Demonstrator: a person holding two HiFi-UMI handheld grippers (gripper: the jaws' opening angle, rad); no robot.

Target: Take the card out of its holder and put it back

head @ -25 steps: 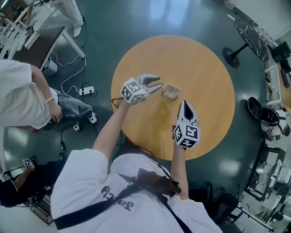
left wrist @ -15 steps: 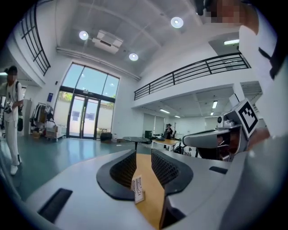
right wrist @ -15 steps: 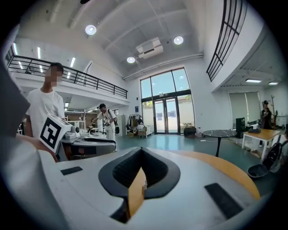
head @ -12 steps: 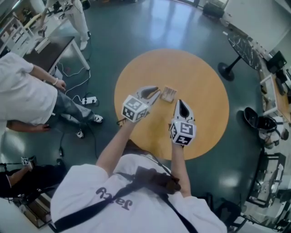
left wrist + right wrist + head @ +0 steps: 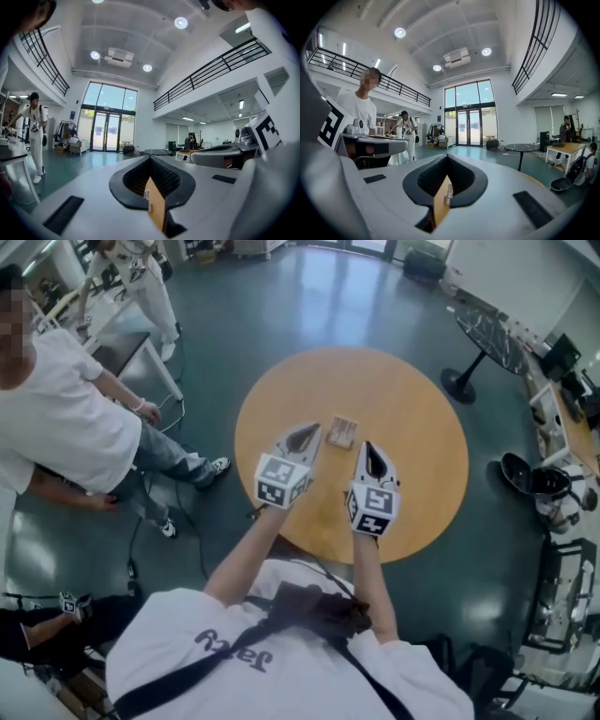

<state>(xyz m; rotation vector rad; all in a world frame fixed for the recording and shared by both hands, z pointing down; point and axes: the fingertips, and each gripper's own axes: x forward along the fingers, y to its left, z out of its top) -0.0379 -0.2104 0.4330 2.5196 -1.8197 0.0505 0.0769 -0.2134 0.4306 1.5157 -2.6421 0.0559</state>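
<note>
**A:** What's nearest?

**B:** The left gripper (image 5: pixel 312 431) and the right gripper (image 5: pixel 367 446). They are side by side over the near half of the round table (image 5: pixel 422 399), and both point level toward its far edge.

**A:** Clenched or released?

**B:** Both clenched, with the tips meeting. The left one's jaws have just been closing, and nothing from the table is between them. Each gripper view shows a tan strip (image 5: pixel 156 208) edge-on in the slot behind the tips. I can't tell what it is.

**A:** And the card?

**B:** The small wooden card holder (image 5: pixel 343 432) lies about the table's middle. In the head view it shows between the two sets of tips, and neither touches it. It is too small to tell whether the card sits inside.

**A:** Farther off?

**B:** A person in a white shirt (image 5: pixel 66 427), well beyond the table's left edge.
</note>
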